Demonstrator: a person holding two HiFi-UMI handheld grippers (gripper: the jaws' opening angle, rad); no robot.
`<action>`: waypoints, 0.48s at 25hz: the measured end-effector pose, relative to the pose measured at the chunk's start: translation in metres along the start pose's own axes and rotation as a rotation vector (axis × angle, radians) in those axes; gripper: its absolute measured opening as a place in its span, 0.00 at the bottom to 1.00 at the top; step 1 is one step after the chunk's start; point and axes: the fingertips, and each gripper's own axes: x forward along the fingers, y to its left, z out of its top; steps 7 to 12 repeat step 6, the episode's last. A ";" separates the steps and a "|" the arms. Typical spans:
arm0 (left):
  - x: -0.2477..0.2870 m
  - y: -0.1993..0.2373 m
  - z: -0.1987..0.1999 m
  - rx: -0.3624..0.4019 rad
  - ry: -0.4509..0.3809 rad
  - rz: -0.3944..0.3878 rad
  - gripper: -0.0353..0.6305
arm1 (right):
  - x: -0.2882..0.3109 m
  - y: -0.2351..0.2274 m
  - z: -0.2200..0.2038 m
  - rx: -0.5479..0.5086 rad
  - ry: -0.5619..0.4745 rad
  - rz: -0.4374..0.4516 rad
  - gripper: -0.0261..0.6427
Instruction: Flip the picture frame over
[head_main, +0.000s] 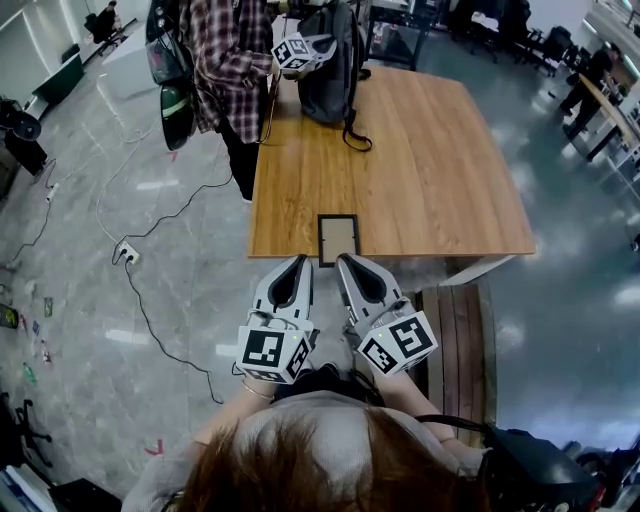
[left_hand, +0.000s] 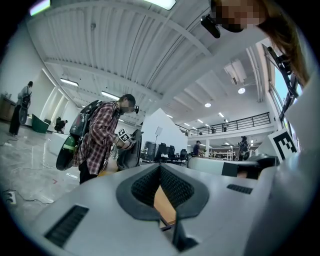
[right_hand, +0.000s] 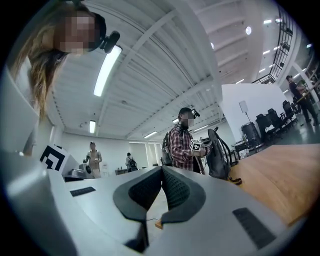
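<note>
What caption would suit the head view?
Small dark rectangular picture frame lies flat at the light wooden table's near edge; left gripper and right gripper, both shut, point toward it.

Left gripper (left_hand: 160, 167) has its jaws closed tip to tip, with nothing pinched between them. Through the gap under the tips you can see a slice of wooden table (left_hand: 163, 206) and a dark edge of the picture frame (left_hand: 167, 227). Off to the left, a person in a plaid shirt (left_hand: 97, 142) is standing by a dark bag (left_hand: 131, 156).
</note>
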 end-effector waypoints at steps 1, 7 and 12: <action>0.000 0.000 0.001 0.000 -0.003 0.001 0.06 | 0.000 -0.001 0.001 0.000 -0.002 -0.003 0.06; 0.003 -0.003 0.006 0.003 -0.012 0.005 0.06 | -0.005 -0.011 0.014 0.016 -0.034 -0.017 0.06; 0.003 -0.003 0.006 0.003 -0.012 0.005 0.06 | -0.005 -0.011 0.014 0.016 -0.034 -0.017 0.06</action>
